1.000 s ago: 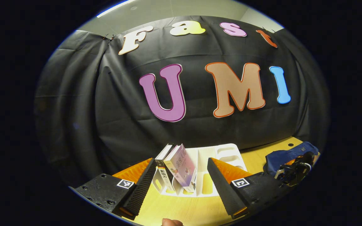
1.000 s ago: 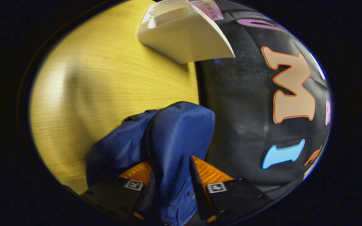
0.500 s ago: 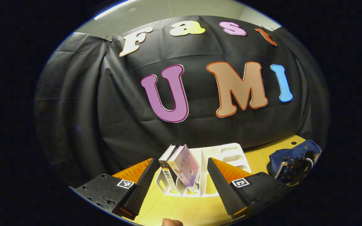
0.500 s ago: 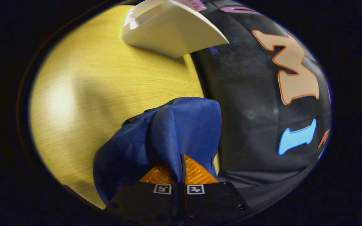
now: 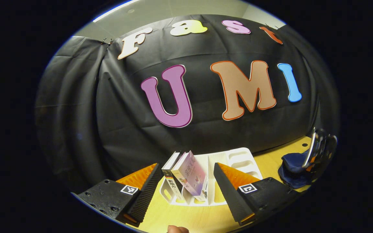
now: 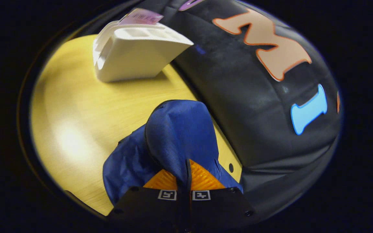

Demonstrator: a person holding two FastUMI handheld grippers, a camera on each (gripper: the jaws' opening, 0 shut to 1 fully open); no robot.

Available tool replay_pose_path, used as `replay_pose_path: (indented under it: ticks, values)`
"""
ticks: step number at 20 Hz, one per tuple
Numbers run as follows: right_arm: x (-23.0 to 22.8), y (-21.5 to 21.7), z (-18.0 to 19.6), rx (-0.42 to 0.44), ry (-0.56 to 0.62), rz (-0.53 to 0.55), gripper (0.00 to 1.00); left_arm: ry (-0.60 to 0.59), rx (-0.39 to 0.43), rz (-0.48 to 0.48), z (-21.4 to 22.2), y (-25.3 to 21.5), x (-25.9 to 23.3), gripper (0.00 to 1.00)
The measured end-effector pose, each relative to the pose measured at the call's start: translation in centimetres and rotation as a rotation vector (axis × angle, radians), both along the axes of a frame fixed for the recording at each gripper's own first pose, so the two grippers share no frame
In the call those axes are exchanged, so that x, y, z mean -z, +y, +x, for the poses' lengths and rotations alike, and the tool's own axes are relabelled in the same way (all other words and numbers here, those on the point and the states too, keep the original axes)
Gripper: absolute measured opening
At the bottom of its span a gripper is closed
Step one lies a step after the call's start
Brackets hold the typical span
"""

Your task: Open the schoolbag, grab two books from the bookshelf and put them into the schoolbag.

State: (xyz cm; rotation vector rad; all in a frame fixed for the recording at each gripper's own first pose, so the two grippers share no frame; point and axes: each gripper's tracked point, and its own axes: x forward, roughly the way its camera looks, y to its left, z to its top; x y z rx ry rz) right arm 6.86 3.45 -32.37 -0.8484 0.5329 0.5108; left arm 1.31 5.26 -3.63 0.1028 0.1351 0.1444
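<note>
Your schoolbag (image 6: 176, 129) sits on the table (image 6: 86, 123) near the cloth wall, a fold of its top fabric pinched in your right gripper (image 6: 186, 181) — you're in the opening step. Next, pull that flap up and back to expose the mouth. A second ago those fingers were spread around the fabric. Your left gripper (image 5: 186, 187), fingers spread, faces the two books (image 5: 186, 176) at twelve o'clock in the bookshelf (image 5: 235, 158).
</note>
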Motion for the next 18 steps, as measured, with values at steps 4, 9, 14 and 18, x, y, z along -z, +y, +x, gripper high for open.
replay_pose_path:
  ticks: [4, 9, 14, 18]
  values:
    - [-3.8, -2.1, 1.3, 0.107, 0.018, 0.196, 0.04, 0.041, 0.013, -0.028, 1.5, 0.1, 1.7, 0.96]
    - [-7.5, -5.1, 2.0, 0.254, -0.004, 0.439, 0.04, 0.135, 0.006, -0.123, 3.8, 0.8, 5.9, 0.96]
    - [-10.5, -7.7, 1.3, 0.358, 0.004, 0.641, 0.04, 0.210, 0.013, -0.146, 6.2, 1.4, 8.4, 0.96]
    - [-9.8, -9.5, 2.1, 0.440, 0.036, 0.763, 0.04, 0.312, 0.016, -0.197, 7.7, 1.6, 11.7, 0.96]
